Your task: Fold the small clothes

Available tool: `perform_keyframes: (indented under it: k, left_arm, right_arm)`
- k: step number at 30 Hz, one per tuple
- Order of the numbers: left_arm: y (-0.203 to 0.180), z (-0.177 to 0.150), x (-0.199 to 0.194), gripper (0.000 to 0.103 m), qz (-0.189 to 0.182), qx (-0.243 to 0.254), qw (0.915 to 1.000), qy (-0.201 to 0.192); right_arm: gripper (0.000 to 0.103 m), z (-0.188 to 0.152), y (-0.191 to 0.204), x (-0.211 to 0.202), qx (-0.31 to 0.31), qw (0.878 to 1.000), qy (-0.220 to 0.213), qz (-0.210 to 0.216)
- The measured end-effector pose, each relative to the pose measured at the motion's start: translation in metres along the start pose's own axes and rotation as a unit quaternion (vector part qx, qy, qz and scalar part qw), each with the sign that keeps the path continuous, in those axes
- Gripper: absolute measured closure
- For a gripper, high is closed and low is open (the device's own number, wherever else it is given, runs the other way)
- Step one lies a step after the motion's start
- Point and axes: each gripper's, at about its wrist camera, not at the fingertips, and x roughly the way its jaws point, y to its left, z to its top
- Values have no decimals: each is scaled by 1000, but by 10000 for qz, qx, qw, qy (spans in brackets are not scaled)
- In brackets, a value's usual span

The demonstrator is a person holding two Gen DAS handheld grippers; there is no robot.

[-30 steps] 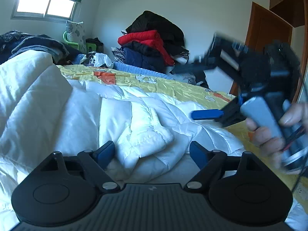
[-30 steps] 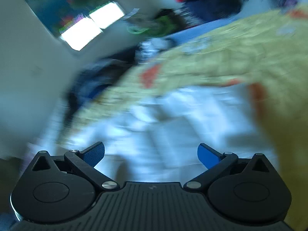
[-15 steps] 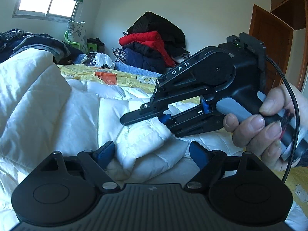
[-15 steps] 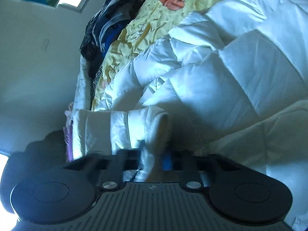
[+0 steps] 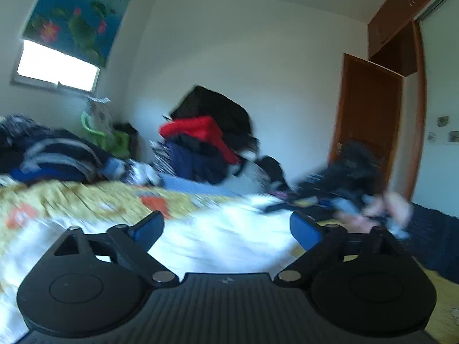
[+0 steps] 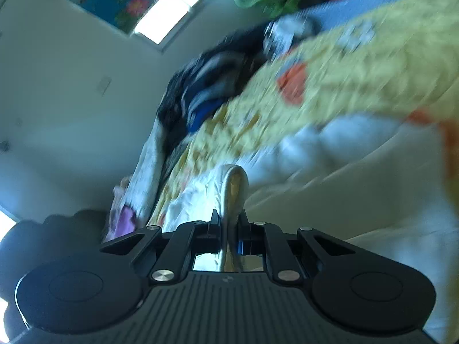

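left tool (image 5: 226, 226) opening, raised | right tool (image 6: 229, 229) now clamps, apparently, jacket cuff (image 6: 233, 192)

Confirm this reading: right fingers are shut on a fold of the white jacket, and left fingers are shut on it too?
Not quite. The left gripper is opening, nothing between its fingers, per the left wrist view. The right gripper is indeed shut on the white jacket.
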Motion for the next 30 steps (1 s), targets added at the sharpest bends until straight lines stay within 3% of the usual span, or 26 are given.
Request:
perform_keyframes:
  k: [2, 5, 8, 12, 15, 18, 22, 27, 30]
  left_arm:
    - [16, 5, 12, 6, 197, 96, 9997, 51]
    - [49, 9, 50, 6, 391, -2, 9978, 530]
    - [81, 5, 99, 6, 391, -261, 9879, 1480]
    - [118, -17, 138, 6, 1023, -464, 9715, 2089]
    - [133, -36, 145, 6, 1203, -538, 9640, 2310]
    - [143, -50, 150, 5, 1193, -449, 9627, 2385]
    - [150, -59, 153, 4, 1144, -785, 9601, 2428]
    - [134, -61, 153, 4, 1396, -358, 9583, 2468]
    - [124, -48, 137, 5, 1513, -156, 9577, 2443]
  right_arm:
    - [88, 7, -18, -24, 131, 9994, -203, -238]
    - [88, 6, -51, -38, 414, 9969, -211, -638]
    - [88, -7, -79, -31, 567, 9923, -54, -1099]
    - [89, -28, -105, -12, 782, 9880, 39, -1329]
    - [88, -36, -111, -5, 835, 9883, 32, -1277]
    - [89, -41, -108, -2, 746, 9882, 87, -1338]
    - [88, -46, -104, 2, 532, 9861, 216, -1557]
    - [87, -49, -106, 2, 631, 9866, 103, -1498]
    - [75, -49, -100, -10, 704, 9876, 1, -1404]
